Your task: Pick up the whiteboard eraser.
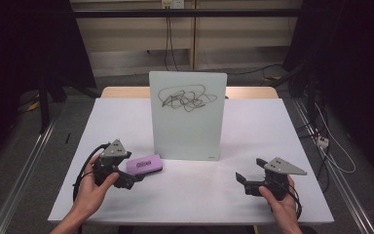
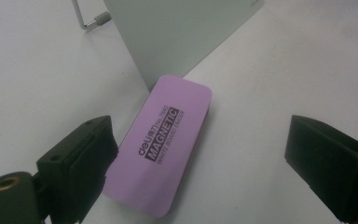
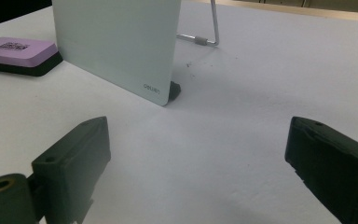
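Nearest to me, item one: my left tool [image 1: 135, 178], which I am holding low over the white surface [image 1: 126, 117] in my left hand [image 1: 93, 191]. Its jaws are standing wide apart and gripping nothing. In the left gripper view the purple eraser [image 2: 161, 144] is lying flat between them, close against one jaw and well clear of the other.

Item two: the eraser, purple on top with a dark underside, printed "MAGNETIC WHITE BOARD ERASER". It is resting on the surface just in front of the whiteboard's [image 1: 187, 114] lower left corner as seen from above, its far end almost touching the board.

Item three: the whiteboard, standing upright near the middle of the surface and carrying a black scribble [image 1: 185, 98] on its upper half. In the right gripper view a metal wire stand [image 3: 205, 32] is showing behind it and a small dark foot [image 3: 175, 89] at its bottom corner.

Item four: my right tool [image 1: 244, 181], which I am holding in my right hand [image 1: 278, 196] toward the near right of the surface, well apart from the board. Its jaws are likewise spread wide, with bare surface between them.
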Available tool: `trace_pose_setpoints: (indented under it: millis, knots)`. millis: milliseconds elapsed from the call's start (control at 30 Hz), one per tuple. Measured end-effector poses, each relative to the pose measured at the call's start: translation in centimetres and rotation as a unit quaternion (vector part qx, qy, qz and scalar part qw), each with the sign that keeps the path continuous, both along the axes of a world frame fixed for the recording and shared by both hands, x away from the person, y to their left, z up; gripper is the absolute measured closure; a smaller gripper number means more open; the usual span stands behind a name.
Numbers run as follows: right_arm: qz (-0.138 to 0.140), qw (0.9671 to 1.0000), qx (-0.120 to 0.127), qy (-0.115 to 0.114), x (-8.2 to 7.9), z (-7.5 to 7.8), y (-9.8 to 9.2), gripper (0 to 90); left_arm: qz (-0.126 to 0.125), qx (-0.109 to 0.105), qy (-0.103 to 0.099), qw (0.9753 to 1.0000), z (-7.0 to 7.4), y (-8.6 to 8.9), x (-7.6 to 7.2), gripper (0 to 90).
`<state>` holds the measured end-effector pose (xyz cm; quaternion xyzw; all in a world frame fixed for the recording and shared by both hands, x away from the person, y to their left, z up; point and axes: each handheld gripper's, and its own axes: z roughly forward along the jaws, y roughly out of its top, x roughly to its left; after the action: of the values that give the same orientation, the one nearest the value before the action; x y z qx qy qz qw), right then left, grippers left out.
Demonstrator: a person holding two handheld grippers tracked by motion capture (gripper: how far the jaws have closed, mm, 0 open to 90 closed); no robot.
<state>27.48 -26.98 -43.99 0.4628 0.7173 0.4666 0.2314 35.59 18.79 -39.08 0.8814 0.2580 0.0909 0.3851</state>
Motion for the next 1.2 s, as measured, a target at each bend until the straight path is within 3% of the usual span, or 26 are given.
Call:
trace_pose_setpoints:
  millis: [133, 233, 333, 467, 533, 633, 700, 833, 967, 1033, 1100, 1200]
  knots:
    - [0.004, 1.0000, 0.001, 0.003, 0.1, 0.0, 0.1, 6.5, -0.009, 0.008, -0.002, 0.9999, 0.2, -0.6, 0.7, 8.2]
    - [0.005, 1.0000, 0.000, 0.002, 0.1, 0.0, 0.1, 6.5, -0.013, 0.002, 0.010, 0.9999, 0.2, -1.0, 1.6, 8.2]
    - [0.007, 1.0000, 0.000, 0.002, 0.1, 0.0, 0.1, 6.5, -0.019, 0.011, 0.023, 0.9995, -0.1, -1.4, 2.3, 8.3]
    - [0.008, 1.0000, 0.002, 0.003, 0.2, 0.0, 0.2, 6.5, -0.018, 0.024, 0.020, 0.9993, -0.1, -1.5, 3.0, 8.2]
    - [0.010, 0.9999, 0.002, 0.004, 0.3, -0.1, 0.3, 6.5, -0.023, 0.020, 0.032, 0.9990, 0.1, -1.6, 3.5, 8.1]
    - [0.012, 0.9999, 0.001, 0.004, 0.4, -0.1, 0.4, 6.5, -0.031, 0.034, 0.026, 0.9986, 0.3, -1.7, 4.0, 8.1]
    - [0.013, 0.9999, -0.001, 0.004, 0.4, -0.1, 0.3, 6.5, -0.044, 0.030, 0.033, 0.9981, 0.4, -1.9, 4.2, 8.3]
    - [0.012, 0.9999, 0.000, 0.006, 0.4, -0.1, 0.3, 6.5, -0.068, 0.043, 0.046, 0.9957, 0.5, -2.4, 4.7, 9.5]
    - [0.013, 0.9999, 0.002, 0.005, 0.4, -0.1, 0.4, 6.5, -0.086, 0.061, 0.041, 0.9936, 0.6, -2.7, 5.0, 10.6]
    - [0.013, 0.9999, 0.002, 0.006, 0.4, -0.1, 0.4, 6.5, -0.097, 0.069, 0.057, 0.9913, 0.3, -2.9, 5.2, 10.5]
    - [0.014, 0.9999, 0.004, 0.006, 0.4, -0.1, 0.3, 6.4, -0.096, 0.076, 0.059, 0.9907, 0.1, -3.2, 5.4, 9.5]
    - [0.019, 0.9998, 0.005, 0.007, 0.5, -0.1, 0.3, 6.2, -0.105, 0.093, 0.068, 0.9878, -0.5, -3.5, 5.3, 9.5]
